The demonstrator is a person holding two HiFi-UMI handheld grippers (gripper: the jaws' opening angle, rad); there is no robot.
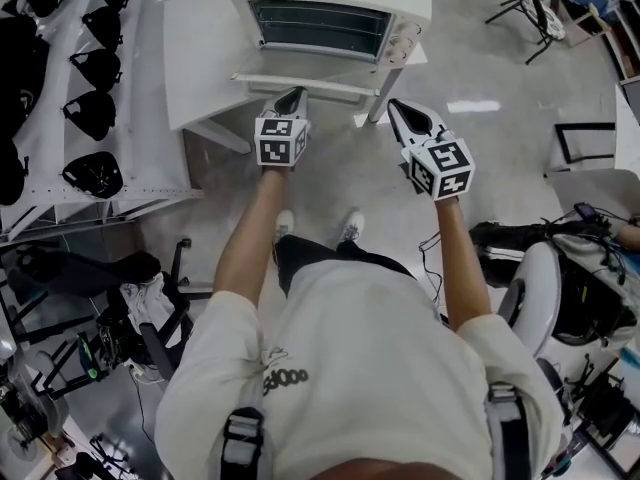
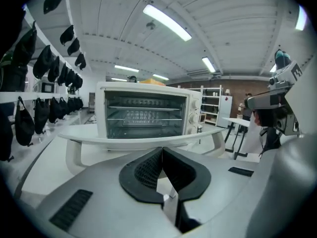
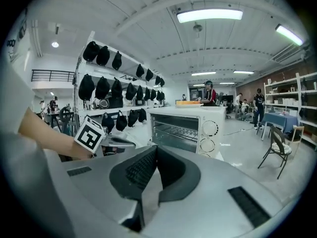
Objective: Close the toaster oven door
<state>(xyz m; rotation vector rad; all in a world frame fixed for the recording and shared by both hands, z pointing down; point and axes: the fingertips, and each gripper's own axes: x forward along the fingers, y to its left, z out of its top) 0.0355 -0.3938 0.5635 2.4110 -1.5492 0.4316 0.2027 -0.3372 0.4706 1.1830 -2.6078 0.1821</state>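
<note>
A white toaster oven (image 1: 330,13) stands on a white table (image 1: 200,58). Its glass door (image 1: 300,80) hangs open, folded down flat toward me, with the handle bar (image 2: 143,140) along its front edge. My left gripper (image 1: 292,96) is shut with nothing between its jaws. Its tip sits just under the door's front edge, near the middle; I cannot tell whether it touches. In the left gripper view (image 2: 162,150) the oven (image 2: 148,115) fills the middle. My right gripper (image 1: 395,106) is shut and empty, off the door's right corner. From the right gripper view (image 3: 152,150), the oven (image 3: 185,128) lies ahead.
A white rack of black caps (image 1: 90,108) runs along the left. A folding chair (image 1: 530,13) stands at the far right. Chairs, bags and cables crowd the floor at lower left (image 1: 120,318) and right (image 1: 560,288). The person's feet (image 1: 320,228) are below the table edge.
</note>
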